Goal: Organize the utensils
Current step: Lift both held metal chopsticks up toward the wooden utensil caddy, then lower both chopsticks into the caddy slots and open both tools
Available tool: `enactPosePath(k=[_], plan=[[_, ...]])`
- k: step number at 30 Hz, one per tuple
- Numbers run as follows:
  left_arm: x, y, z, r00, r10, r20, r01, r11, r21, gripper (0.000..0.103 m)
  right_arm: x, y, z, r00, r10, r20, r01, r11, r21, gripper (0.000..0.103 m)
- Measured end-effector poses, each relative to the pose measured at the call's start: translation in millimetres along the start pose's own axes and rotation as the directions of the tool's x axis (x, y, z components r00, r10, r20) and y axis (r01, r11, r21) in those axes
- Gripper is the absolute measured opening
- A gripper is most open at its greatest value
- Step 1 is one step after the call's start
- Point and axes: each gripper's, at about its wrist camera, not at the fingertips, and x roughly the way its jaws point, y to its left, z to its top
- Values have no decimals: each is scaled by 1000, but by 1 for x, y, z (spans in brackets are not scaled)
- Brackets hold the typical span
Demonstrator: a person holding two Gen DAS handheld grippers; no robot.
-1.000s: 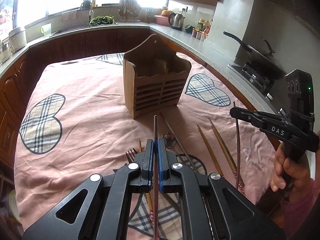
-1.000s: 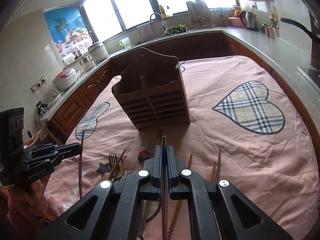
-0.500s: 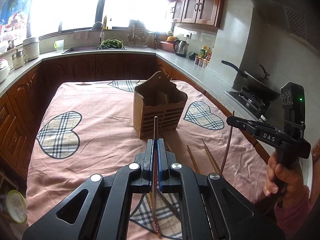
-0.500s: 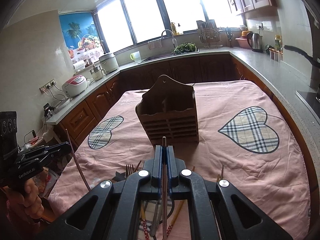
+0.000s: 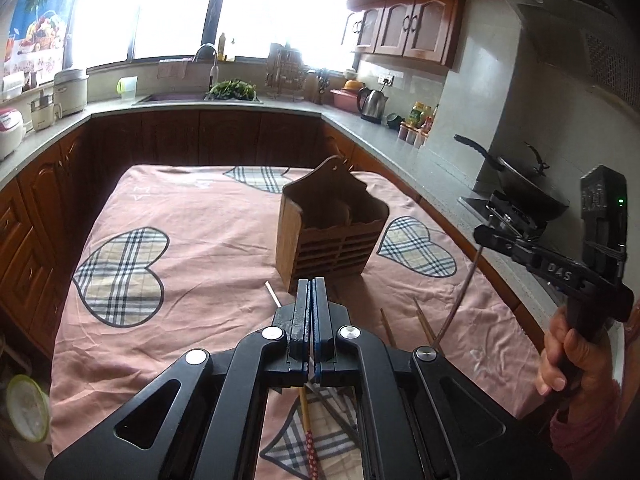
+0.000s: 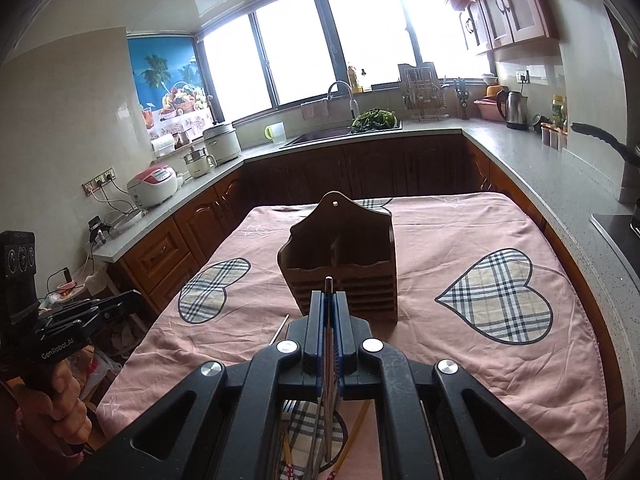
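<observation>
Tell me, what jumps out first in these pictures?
A brown wooden holder stands mid-table on a pink cloth with plaid hearts. Nearest the lens, each black gripper is shut on a thin utensil: the right gripper and the left gripper, both aimed at the holder.

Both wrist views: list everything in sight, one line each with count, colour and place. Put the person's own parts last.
utensil holder: one, brown wood, upright mid-table.
tablecloth: one, pink with plaid hearts, covering the table.
loose chopsticks: two showing, tan, on the cloth before the holder.
pale stick: one, whitish, on the cloth near the holder's front.
kettle: one, steel, far counter.
wok: one, black, on the stove.
rice cooker: one, white and red, side counter.
left gripper: one, black, blue pads, shut on a wooden chopstick with a red end.
right gripper: one, black, shut on a thin grey stick.
right hand, left hand: each on its gripper's handle.
</observation>
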Motion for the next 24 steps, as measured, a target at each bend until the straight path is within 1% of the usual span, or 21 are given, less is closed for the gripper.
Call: enactPosePath(k=[1, 2, 3, 4, 5, 6, 9, 11, 16, 18, 20, 23, 24], plan=[[13, 6, 0, 999, -4, -37, 4, 1000, -14, 0, 2, -1, -1, 1000, 2, -4, -2, 1000, 3, 4], [29, 13, -1, 996, 0, -87, -3, 999, -39, 0, 5, -2, -1, 1000, 3, -9, -2, 1000, 5, 4], [42, 21, -2, 993, -6, -121, -2, 997, -71, 1, 8, -4, -2, 1000, 4, -15, -4, 1000, 9, 4], [55, 26, -3, 989, -29, -145, 15, 995, -94, 7, 11, -6, -3, 1000, 8, -22, -7, 1000, 14, 4], [67, 30, -3, 986, -42, -164, 24, 994, -110, 16, 14, -8, -3, 1000, 11, -28, -10, 1000, 19, 4], [80, 33, -4, 982, -30, -185, 8, 993, -116, 20, 18, -10, -4, 999, 12, -35, -11, 1000, 22, 4], [117, 30, -5, 969, -28, -245, 3, 995, -103, 21, 26, -15, -4, 999, 20, -51, -18, 999, 36, 4], [142, 26, -6, 956, -32, -291, 5, 996, -92, 21, 30, -19, -3, 998, 21, -56, -19, 999, 44, 4], [196, 15, -10, 927, -20, -375, 2, 999, -48, 21, 41, -30, -1, 997, 34, -70, -29, 997, 73, 4], [213, 11, -11, 916, -9, -402, -3, 1000, -30, 21, 43, -34, 0, 997, 38, -73, -32, 996, 81, 4], [226, 8, -14, 907, -13, -421, 4, 1000, -22, 21, 46, -37, 0, 996, 42, -76, -36, 996, 86, 4], [244, 7, -18, 895, 13, -445, -17, 1000, -5, 21, 51, -42, 1, 996, 47, -82, -39, 995, 93, 4], [247, 7, -20, 895, 37, -444, -37, 999, 7, 15, 53, -43, 1, 995, 50, -85, -41, 995, 96, 4]])
